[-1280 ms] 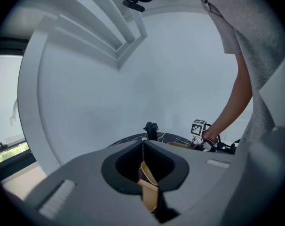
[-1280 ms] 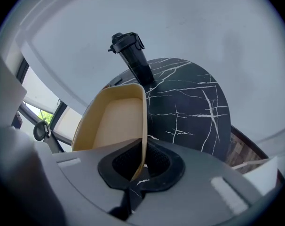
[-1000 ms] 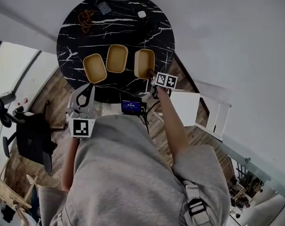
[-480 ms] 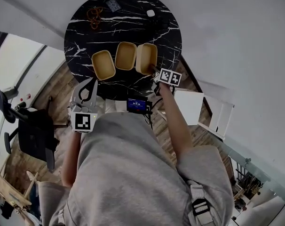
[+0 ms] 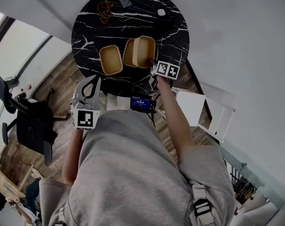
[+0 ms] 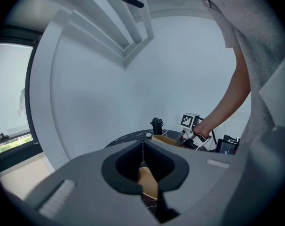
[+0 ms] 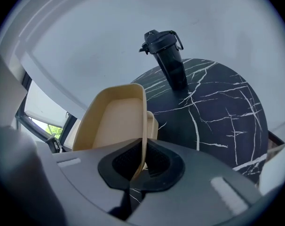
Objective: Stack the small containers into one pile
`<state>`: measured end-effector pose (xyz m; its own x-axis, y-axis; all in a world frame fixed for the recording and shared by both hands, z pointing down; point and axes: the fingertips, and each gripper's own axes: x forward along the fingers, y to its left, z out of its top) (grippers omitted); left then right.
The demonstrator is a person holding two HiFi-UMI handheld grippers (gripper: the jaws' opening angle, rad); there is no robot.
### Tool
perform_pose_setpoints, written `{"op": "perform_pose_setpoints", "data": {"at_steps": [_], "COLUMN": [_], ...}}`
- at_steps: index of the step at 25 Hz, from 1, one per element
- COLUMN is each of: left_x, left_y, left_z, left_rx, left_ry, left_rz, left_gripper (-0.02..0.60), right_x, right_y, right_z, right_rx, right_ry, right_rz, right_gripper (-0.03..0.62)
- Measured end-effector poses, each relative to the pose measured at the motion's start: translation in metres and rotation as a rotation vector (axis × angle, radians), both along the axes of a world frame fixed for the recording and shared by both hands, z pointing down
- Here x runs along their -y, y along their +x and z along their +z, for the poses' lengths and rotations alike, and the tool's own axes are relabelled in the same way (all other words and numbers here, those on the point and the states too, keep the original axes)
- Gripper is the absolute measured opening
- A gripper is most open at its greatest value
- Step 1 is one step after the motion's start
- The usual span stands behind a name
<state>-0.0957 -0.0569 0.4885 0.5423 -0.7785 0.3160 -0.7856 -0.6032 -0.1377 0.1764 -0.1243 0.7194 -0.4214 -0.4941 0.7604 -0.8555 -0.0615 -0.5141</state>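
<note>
Three tan containers are on or over the round black marble table [image 5: 175, 32]. The left container [image 5: 110, 59] lies flat by itself. My right gripper [image 5: 153, 66] is shut on the near wall of the right container [image 5: 145, 51] and holds it tilted, overlapping the middle container [image 5: 130, 53]. In the right gripper view the held container [image 7: 115, 121] stands on edge between the jaws of the right gripper [image 7: 141, 166], with the middle container [image 7: 152, 124] just behind it. My left gripper [image 5: 89, 89] is shut and empty, off the table's near left edge. The left gripper [image 6: 142, 147] points toward the table.
A black bottle [image 7: 167, 60] stands on the table's far side. A brown coiled item [image 5: 105, 11], a small dark card [image 5: 125, 1] and a small white object [image 5: 161, 12] lie at the back. A white stool [image 5: 199, 109] stands at the right, an office chair [image 5: 32, 131] at the left.
My right gripper has carried the right container leftward; it now overlaps the middle container. The left gripper has stayed shut near the table's edge.
</note>
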Motion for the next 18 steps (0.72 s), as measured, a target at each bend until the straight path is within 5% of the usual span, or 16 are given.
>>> {"op": "perform_pose_setpoints", "data": {"at_steps": [18], "left_x": [0.0], "left_y": [-0.032], "left_z": [0.009], "left_rx": [-0.001], "left_ry": [-0.008], "left_rz": [-0.045], "left_gripper": [0.005], "right_x": [-0.007], "right_y": [-0.025], "right_z": [0.034], "right_rx": [-0.101], "right_ry": [-0.18], "right_rz": [0.114], "right_gripper": [0.018]}}
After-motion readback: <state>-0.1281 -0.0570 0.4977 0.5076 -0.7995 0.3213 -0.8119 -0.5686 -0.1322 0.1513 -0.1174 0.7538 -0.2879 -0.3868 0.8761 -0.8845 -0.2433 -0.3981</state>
